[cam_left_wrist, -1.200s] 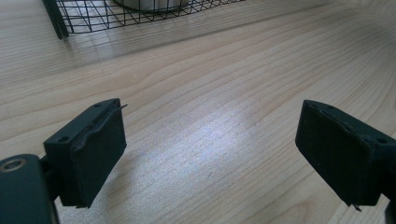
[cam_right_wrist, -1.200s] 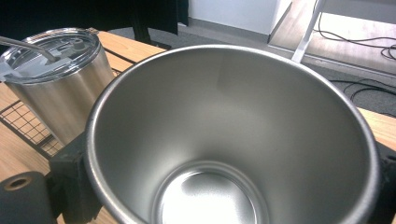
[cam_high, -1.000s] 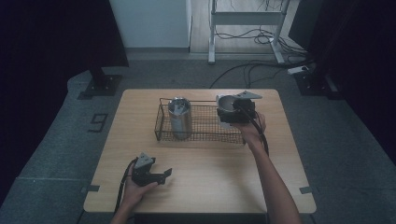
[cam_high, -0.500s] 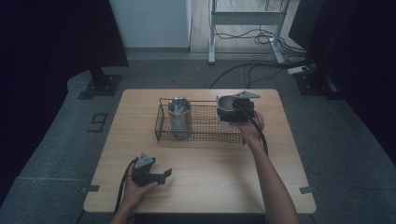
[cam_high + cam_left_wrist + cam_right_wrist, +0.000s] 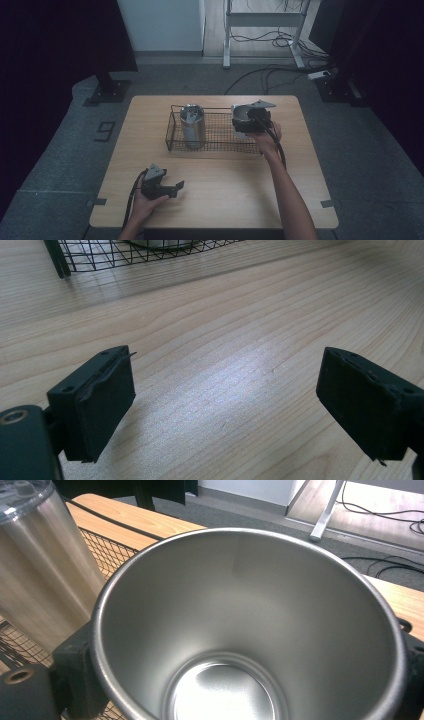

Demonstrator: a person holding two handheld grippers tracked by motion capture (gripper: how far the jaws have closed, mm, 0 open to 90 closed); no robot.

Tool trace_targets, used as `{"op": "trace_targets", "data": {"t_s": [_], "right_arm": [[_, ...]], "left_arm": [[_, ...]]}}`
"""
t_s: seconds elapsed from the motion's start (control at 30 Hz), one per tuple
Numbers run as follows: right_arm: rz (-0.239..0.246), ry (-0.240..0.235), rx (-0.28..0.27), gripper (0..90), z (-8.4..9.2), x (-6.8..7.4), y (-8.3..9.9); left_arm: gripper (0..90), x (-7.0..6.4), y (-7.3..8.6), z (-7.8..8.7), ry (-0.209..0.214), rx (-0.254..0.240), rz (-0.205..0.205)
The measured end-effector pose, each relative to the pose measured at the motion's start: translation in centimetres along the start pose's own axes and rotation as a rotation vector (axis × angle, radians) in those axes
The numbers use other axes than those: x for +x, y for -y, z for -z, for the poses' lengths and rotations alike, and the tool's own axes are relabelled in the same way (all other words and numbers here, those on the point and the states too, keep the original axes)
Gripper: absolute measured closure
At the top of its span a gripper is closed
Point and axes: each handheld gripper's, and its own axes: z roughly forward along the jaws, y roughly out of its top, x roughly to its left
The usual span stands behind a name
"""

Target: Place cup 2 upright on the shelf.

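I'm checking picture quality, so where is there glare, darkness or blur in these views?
High view: dim, room edges nearly black. Left gripper view: a pale sheen on the light wooden table. Right gripper view: soft reflections inside the open brushed-steel cup, near rim slightly blurred.

Overhead forward-down; two close jaw-level views — shared basket (image 5: 215, 131)

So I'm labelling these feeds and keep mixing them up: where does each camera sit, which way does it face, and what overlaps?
High view: above the table's near side, looking forward and down at the wire basket; both forearms, left gripper and right gripper show.
Left gripper view: low over the table, towards the basket; its own open jaws show.
Right gripper view: over the basket, looking into the steel cup its jaws grip.
Shared: the lidded steel tumbler shows in high and right gripper views.
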Motion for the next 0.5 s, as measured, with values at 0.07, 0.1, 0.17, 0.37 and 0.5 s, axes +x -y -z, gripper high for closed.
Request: {"op": "trace_targets", "data": {"t_s": [0.07, 0.1, 0.17, 0.37, 0.5], "right_arm": [[0.000, -0.002, 0.002, 7.1, -0.22, -0.04, 0.19], [-0.001, -0.003, 0.008, 7.0, -0.29, -0.05, 0.25], [0.003, -0.007, 0.010, 7.0, -0.46, 0.00, 0.38], [0.001, -0.007, 0.015, 7.0, -0.73, 0.06, 0.64], [0.000, -0.009, 0.018, 7.0, -0.84, 0.07, 0.76]], "left_arm": [[8.9, -0.01, 0.00, 0.00, 0.000, 0.000, -0.001], [8.9, -0.01, 0.00, 0.00, 0.000, 0.000, -0.001], [8.9, -0.01, 0.00, -0.01, 0.000, 0.000, 0.000], [8.9, -0.02, 0.00, -0.01, 0.001, 0.002, -0.002], [8.9, -0.02, 0.00, -0.01, 0.001, 0.001, -0.002]]}}
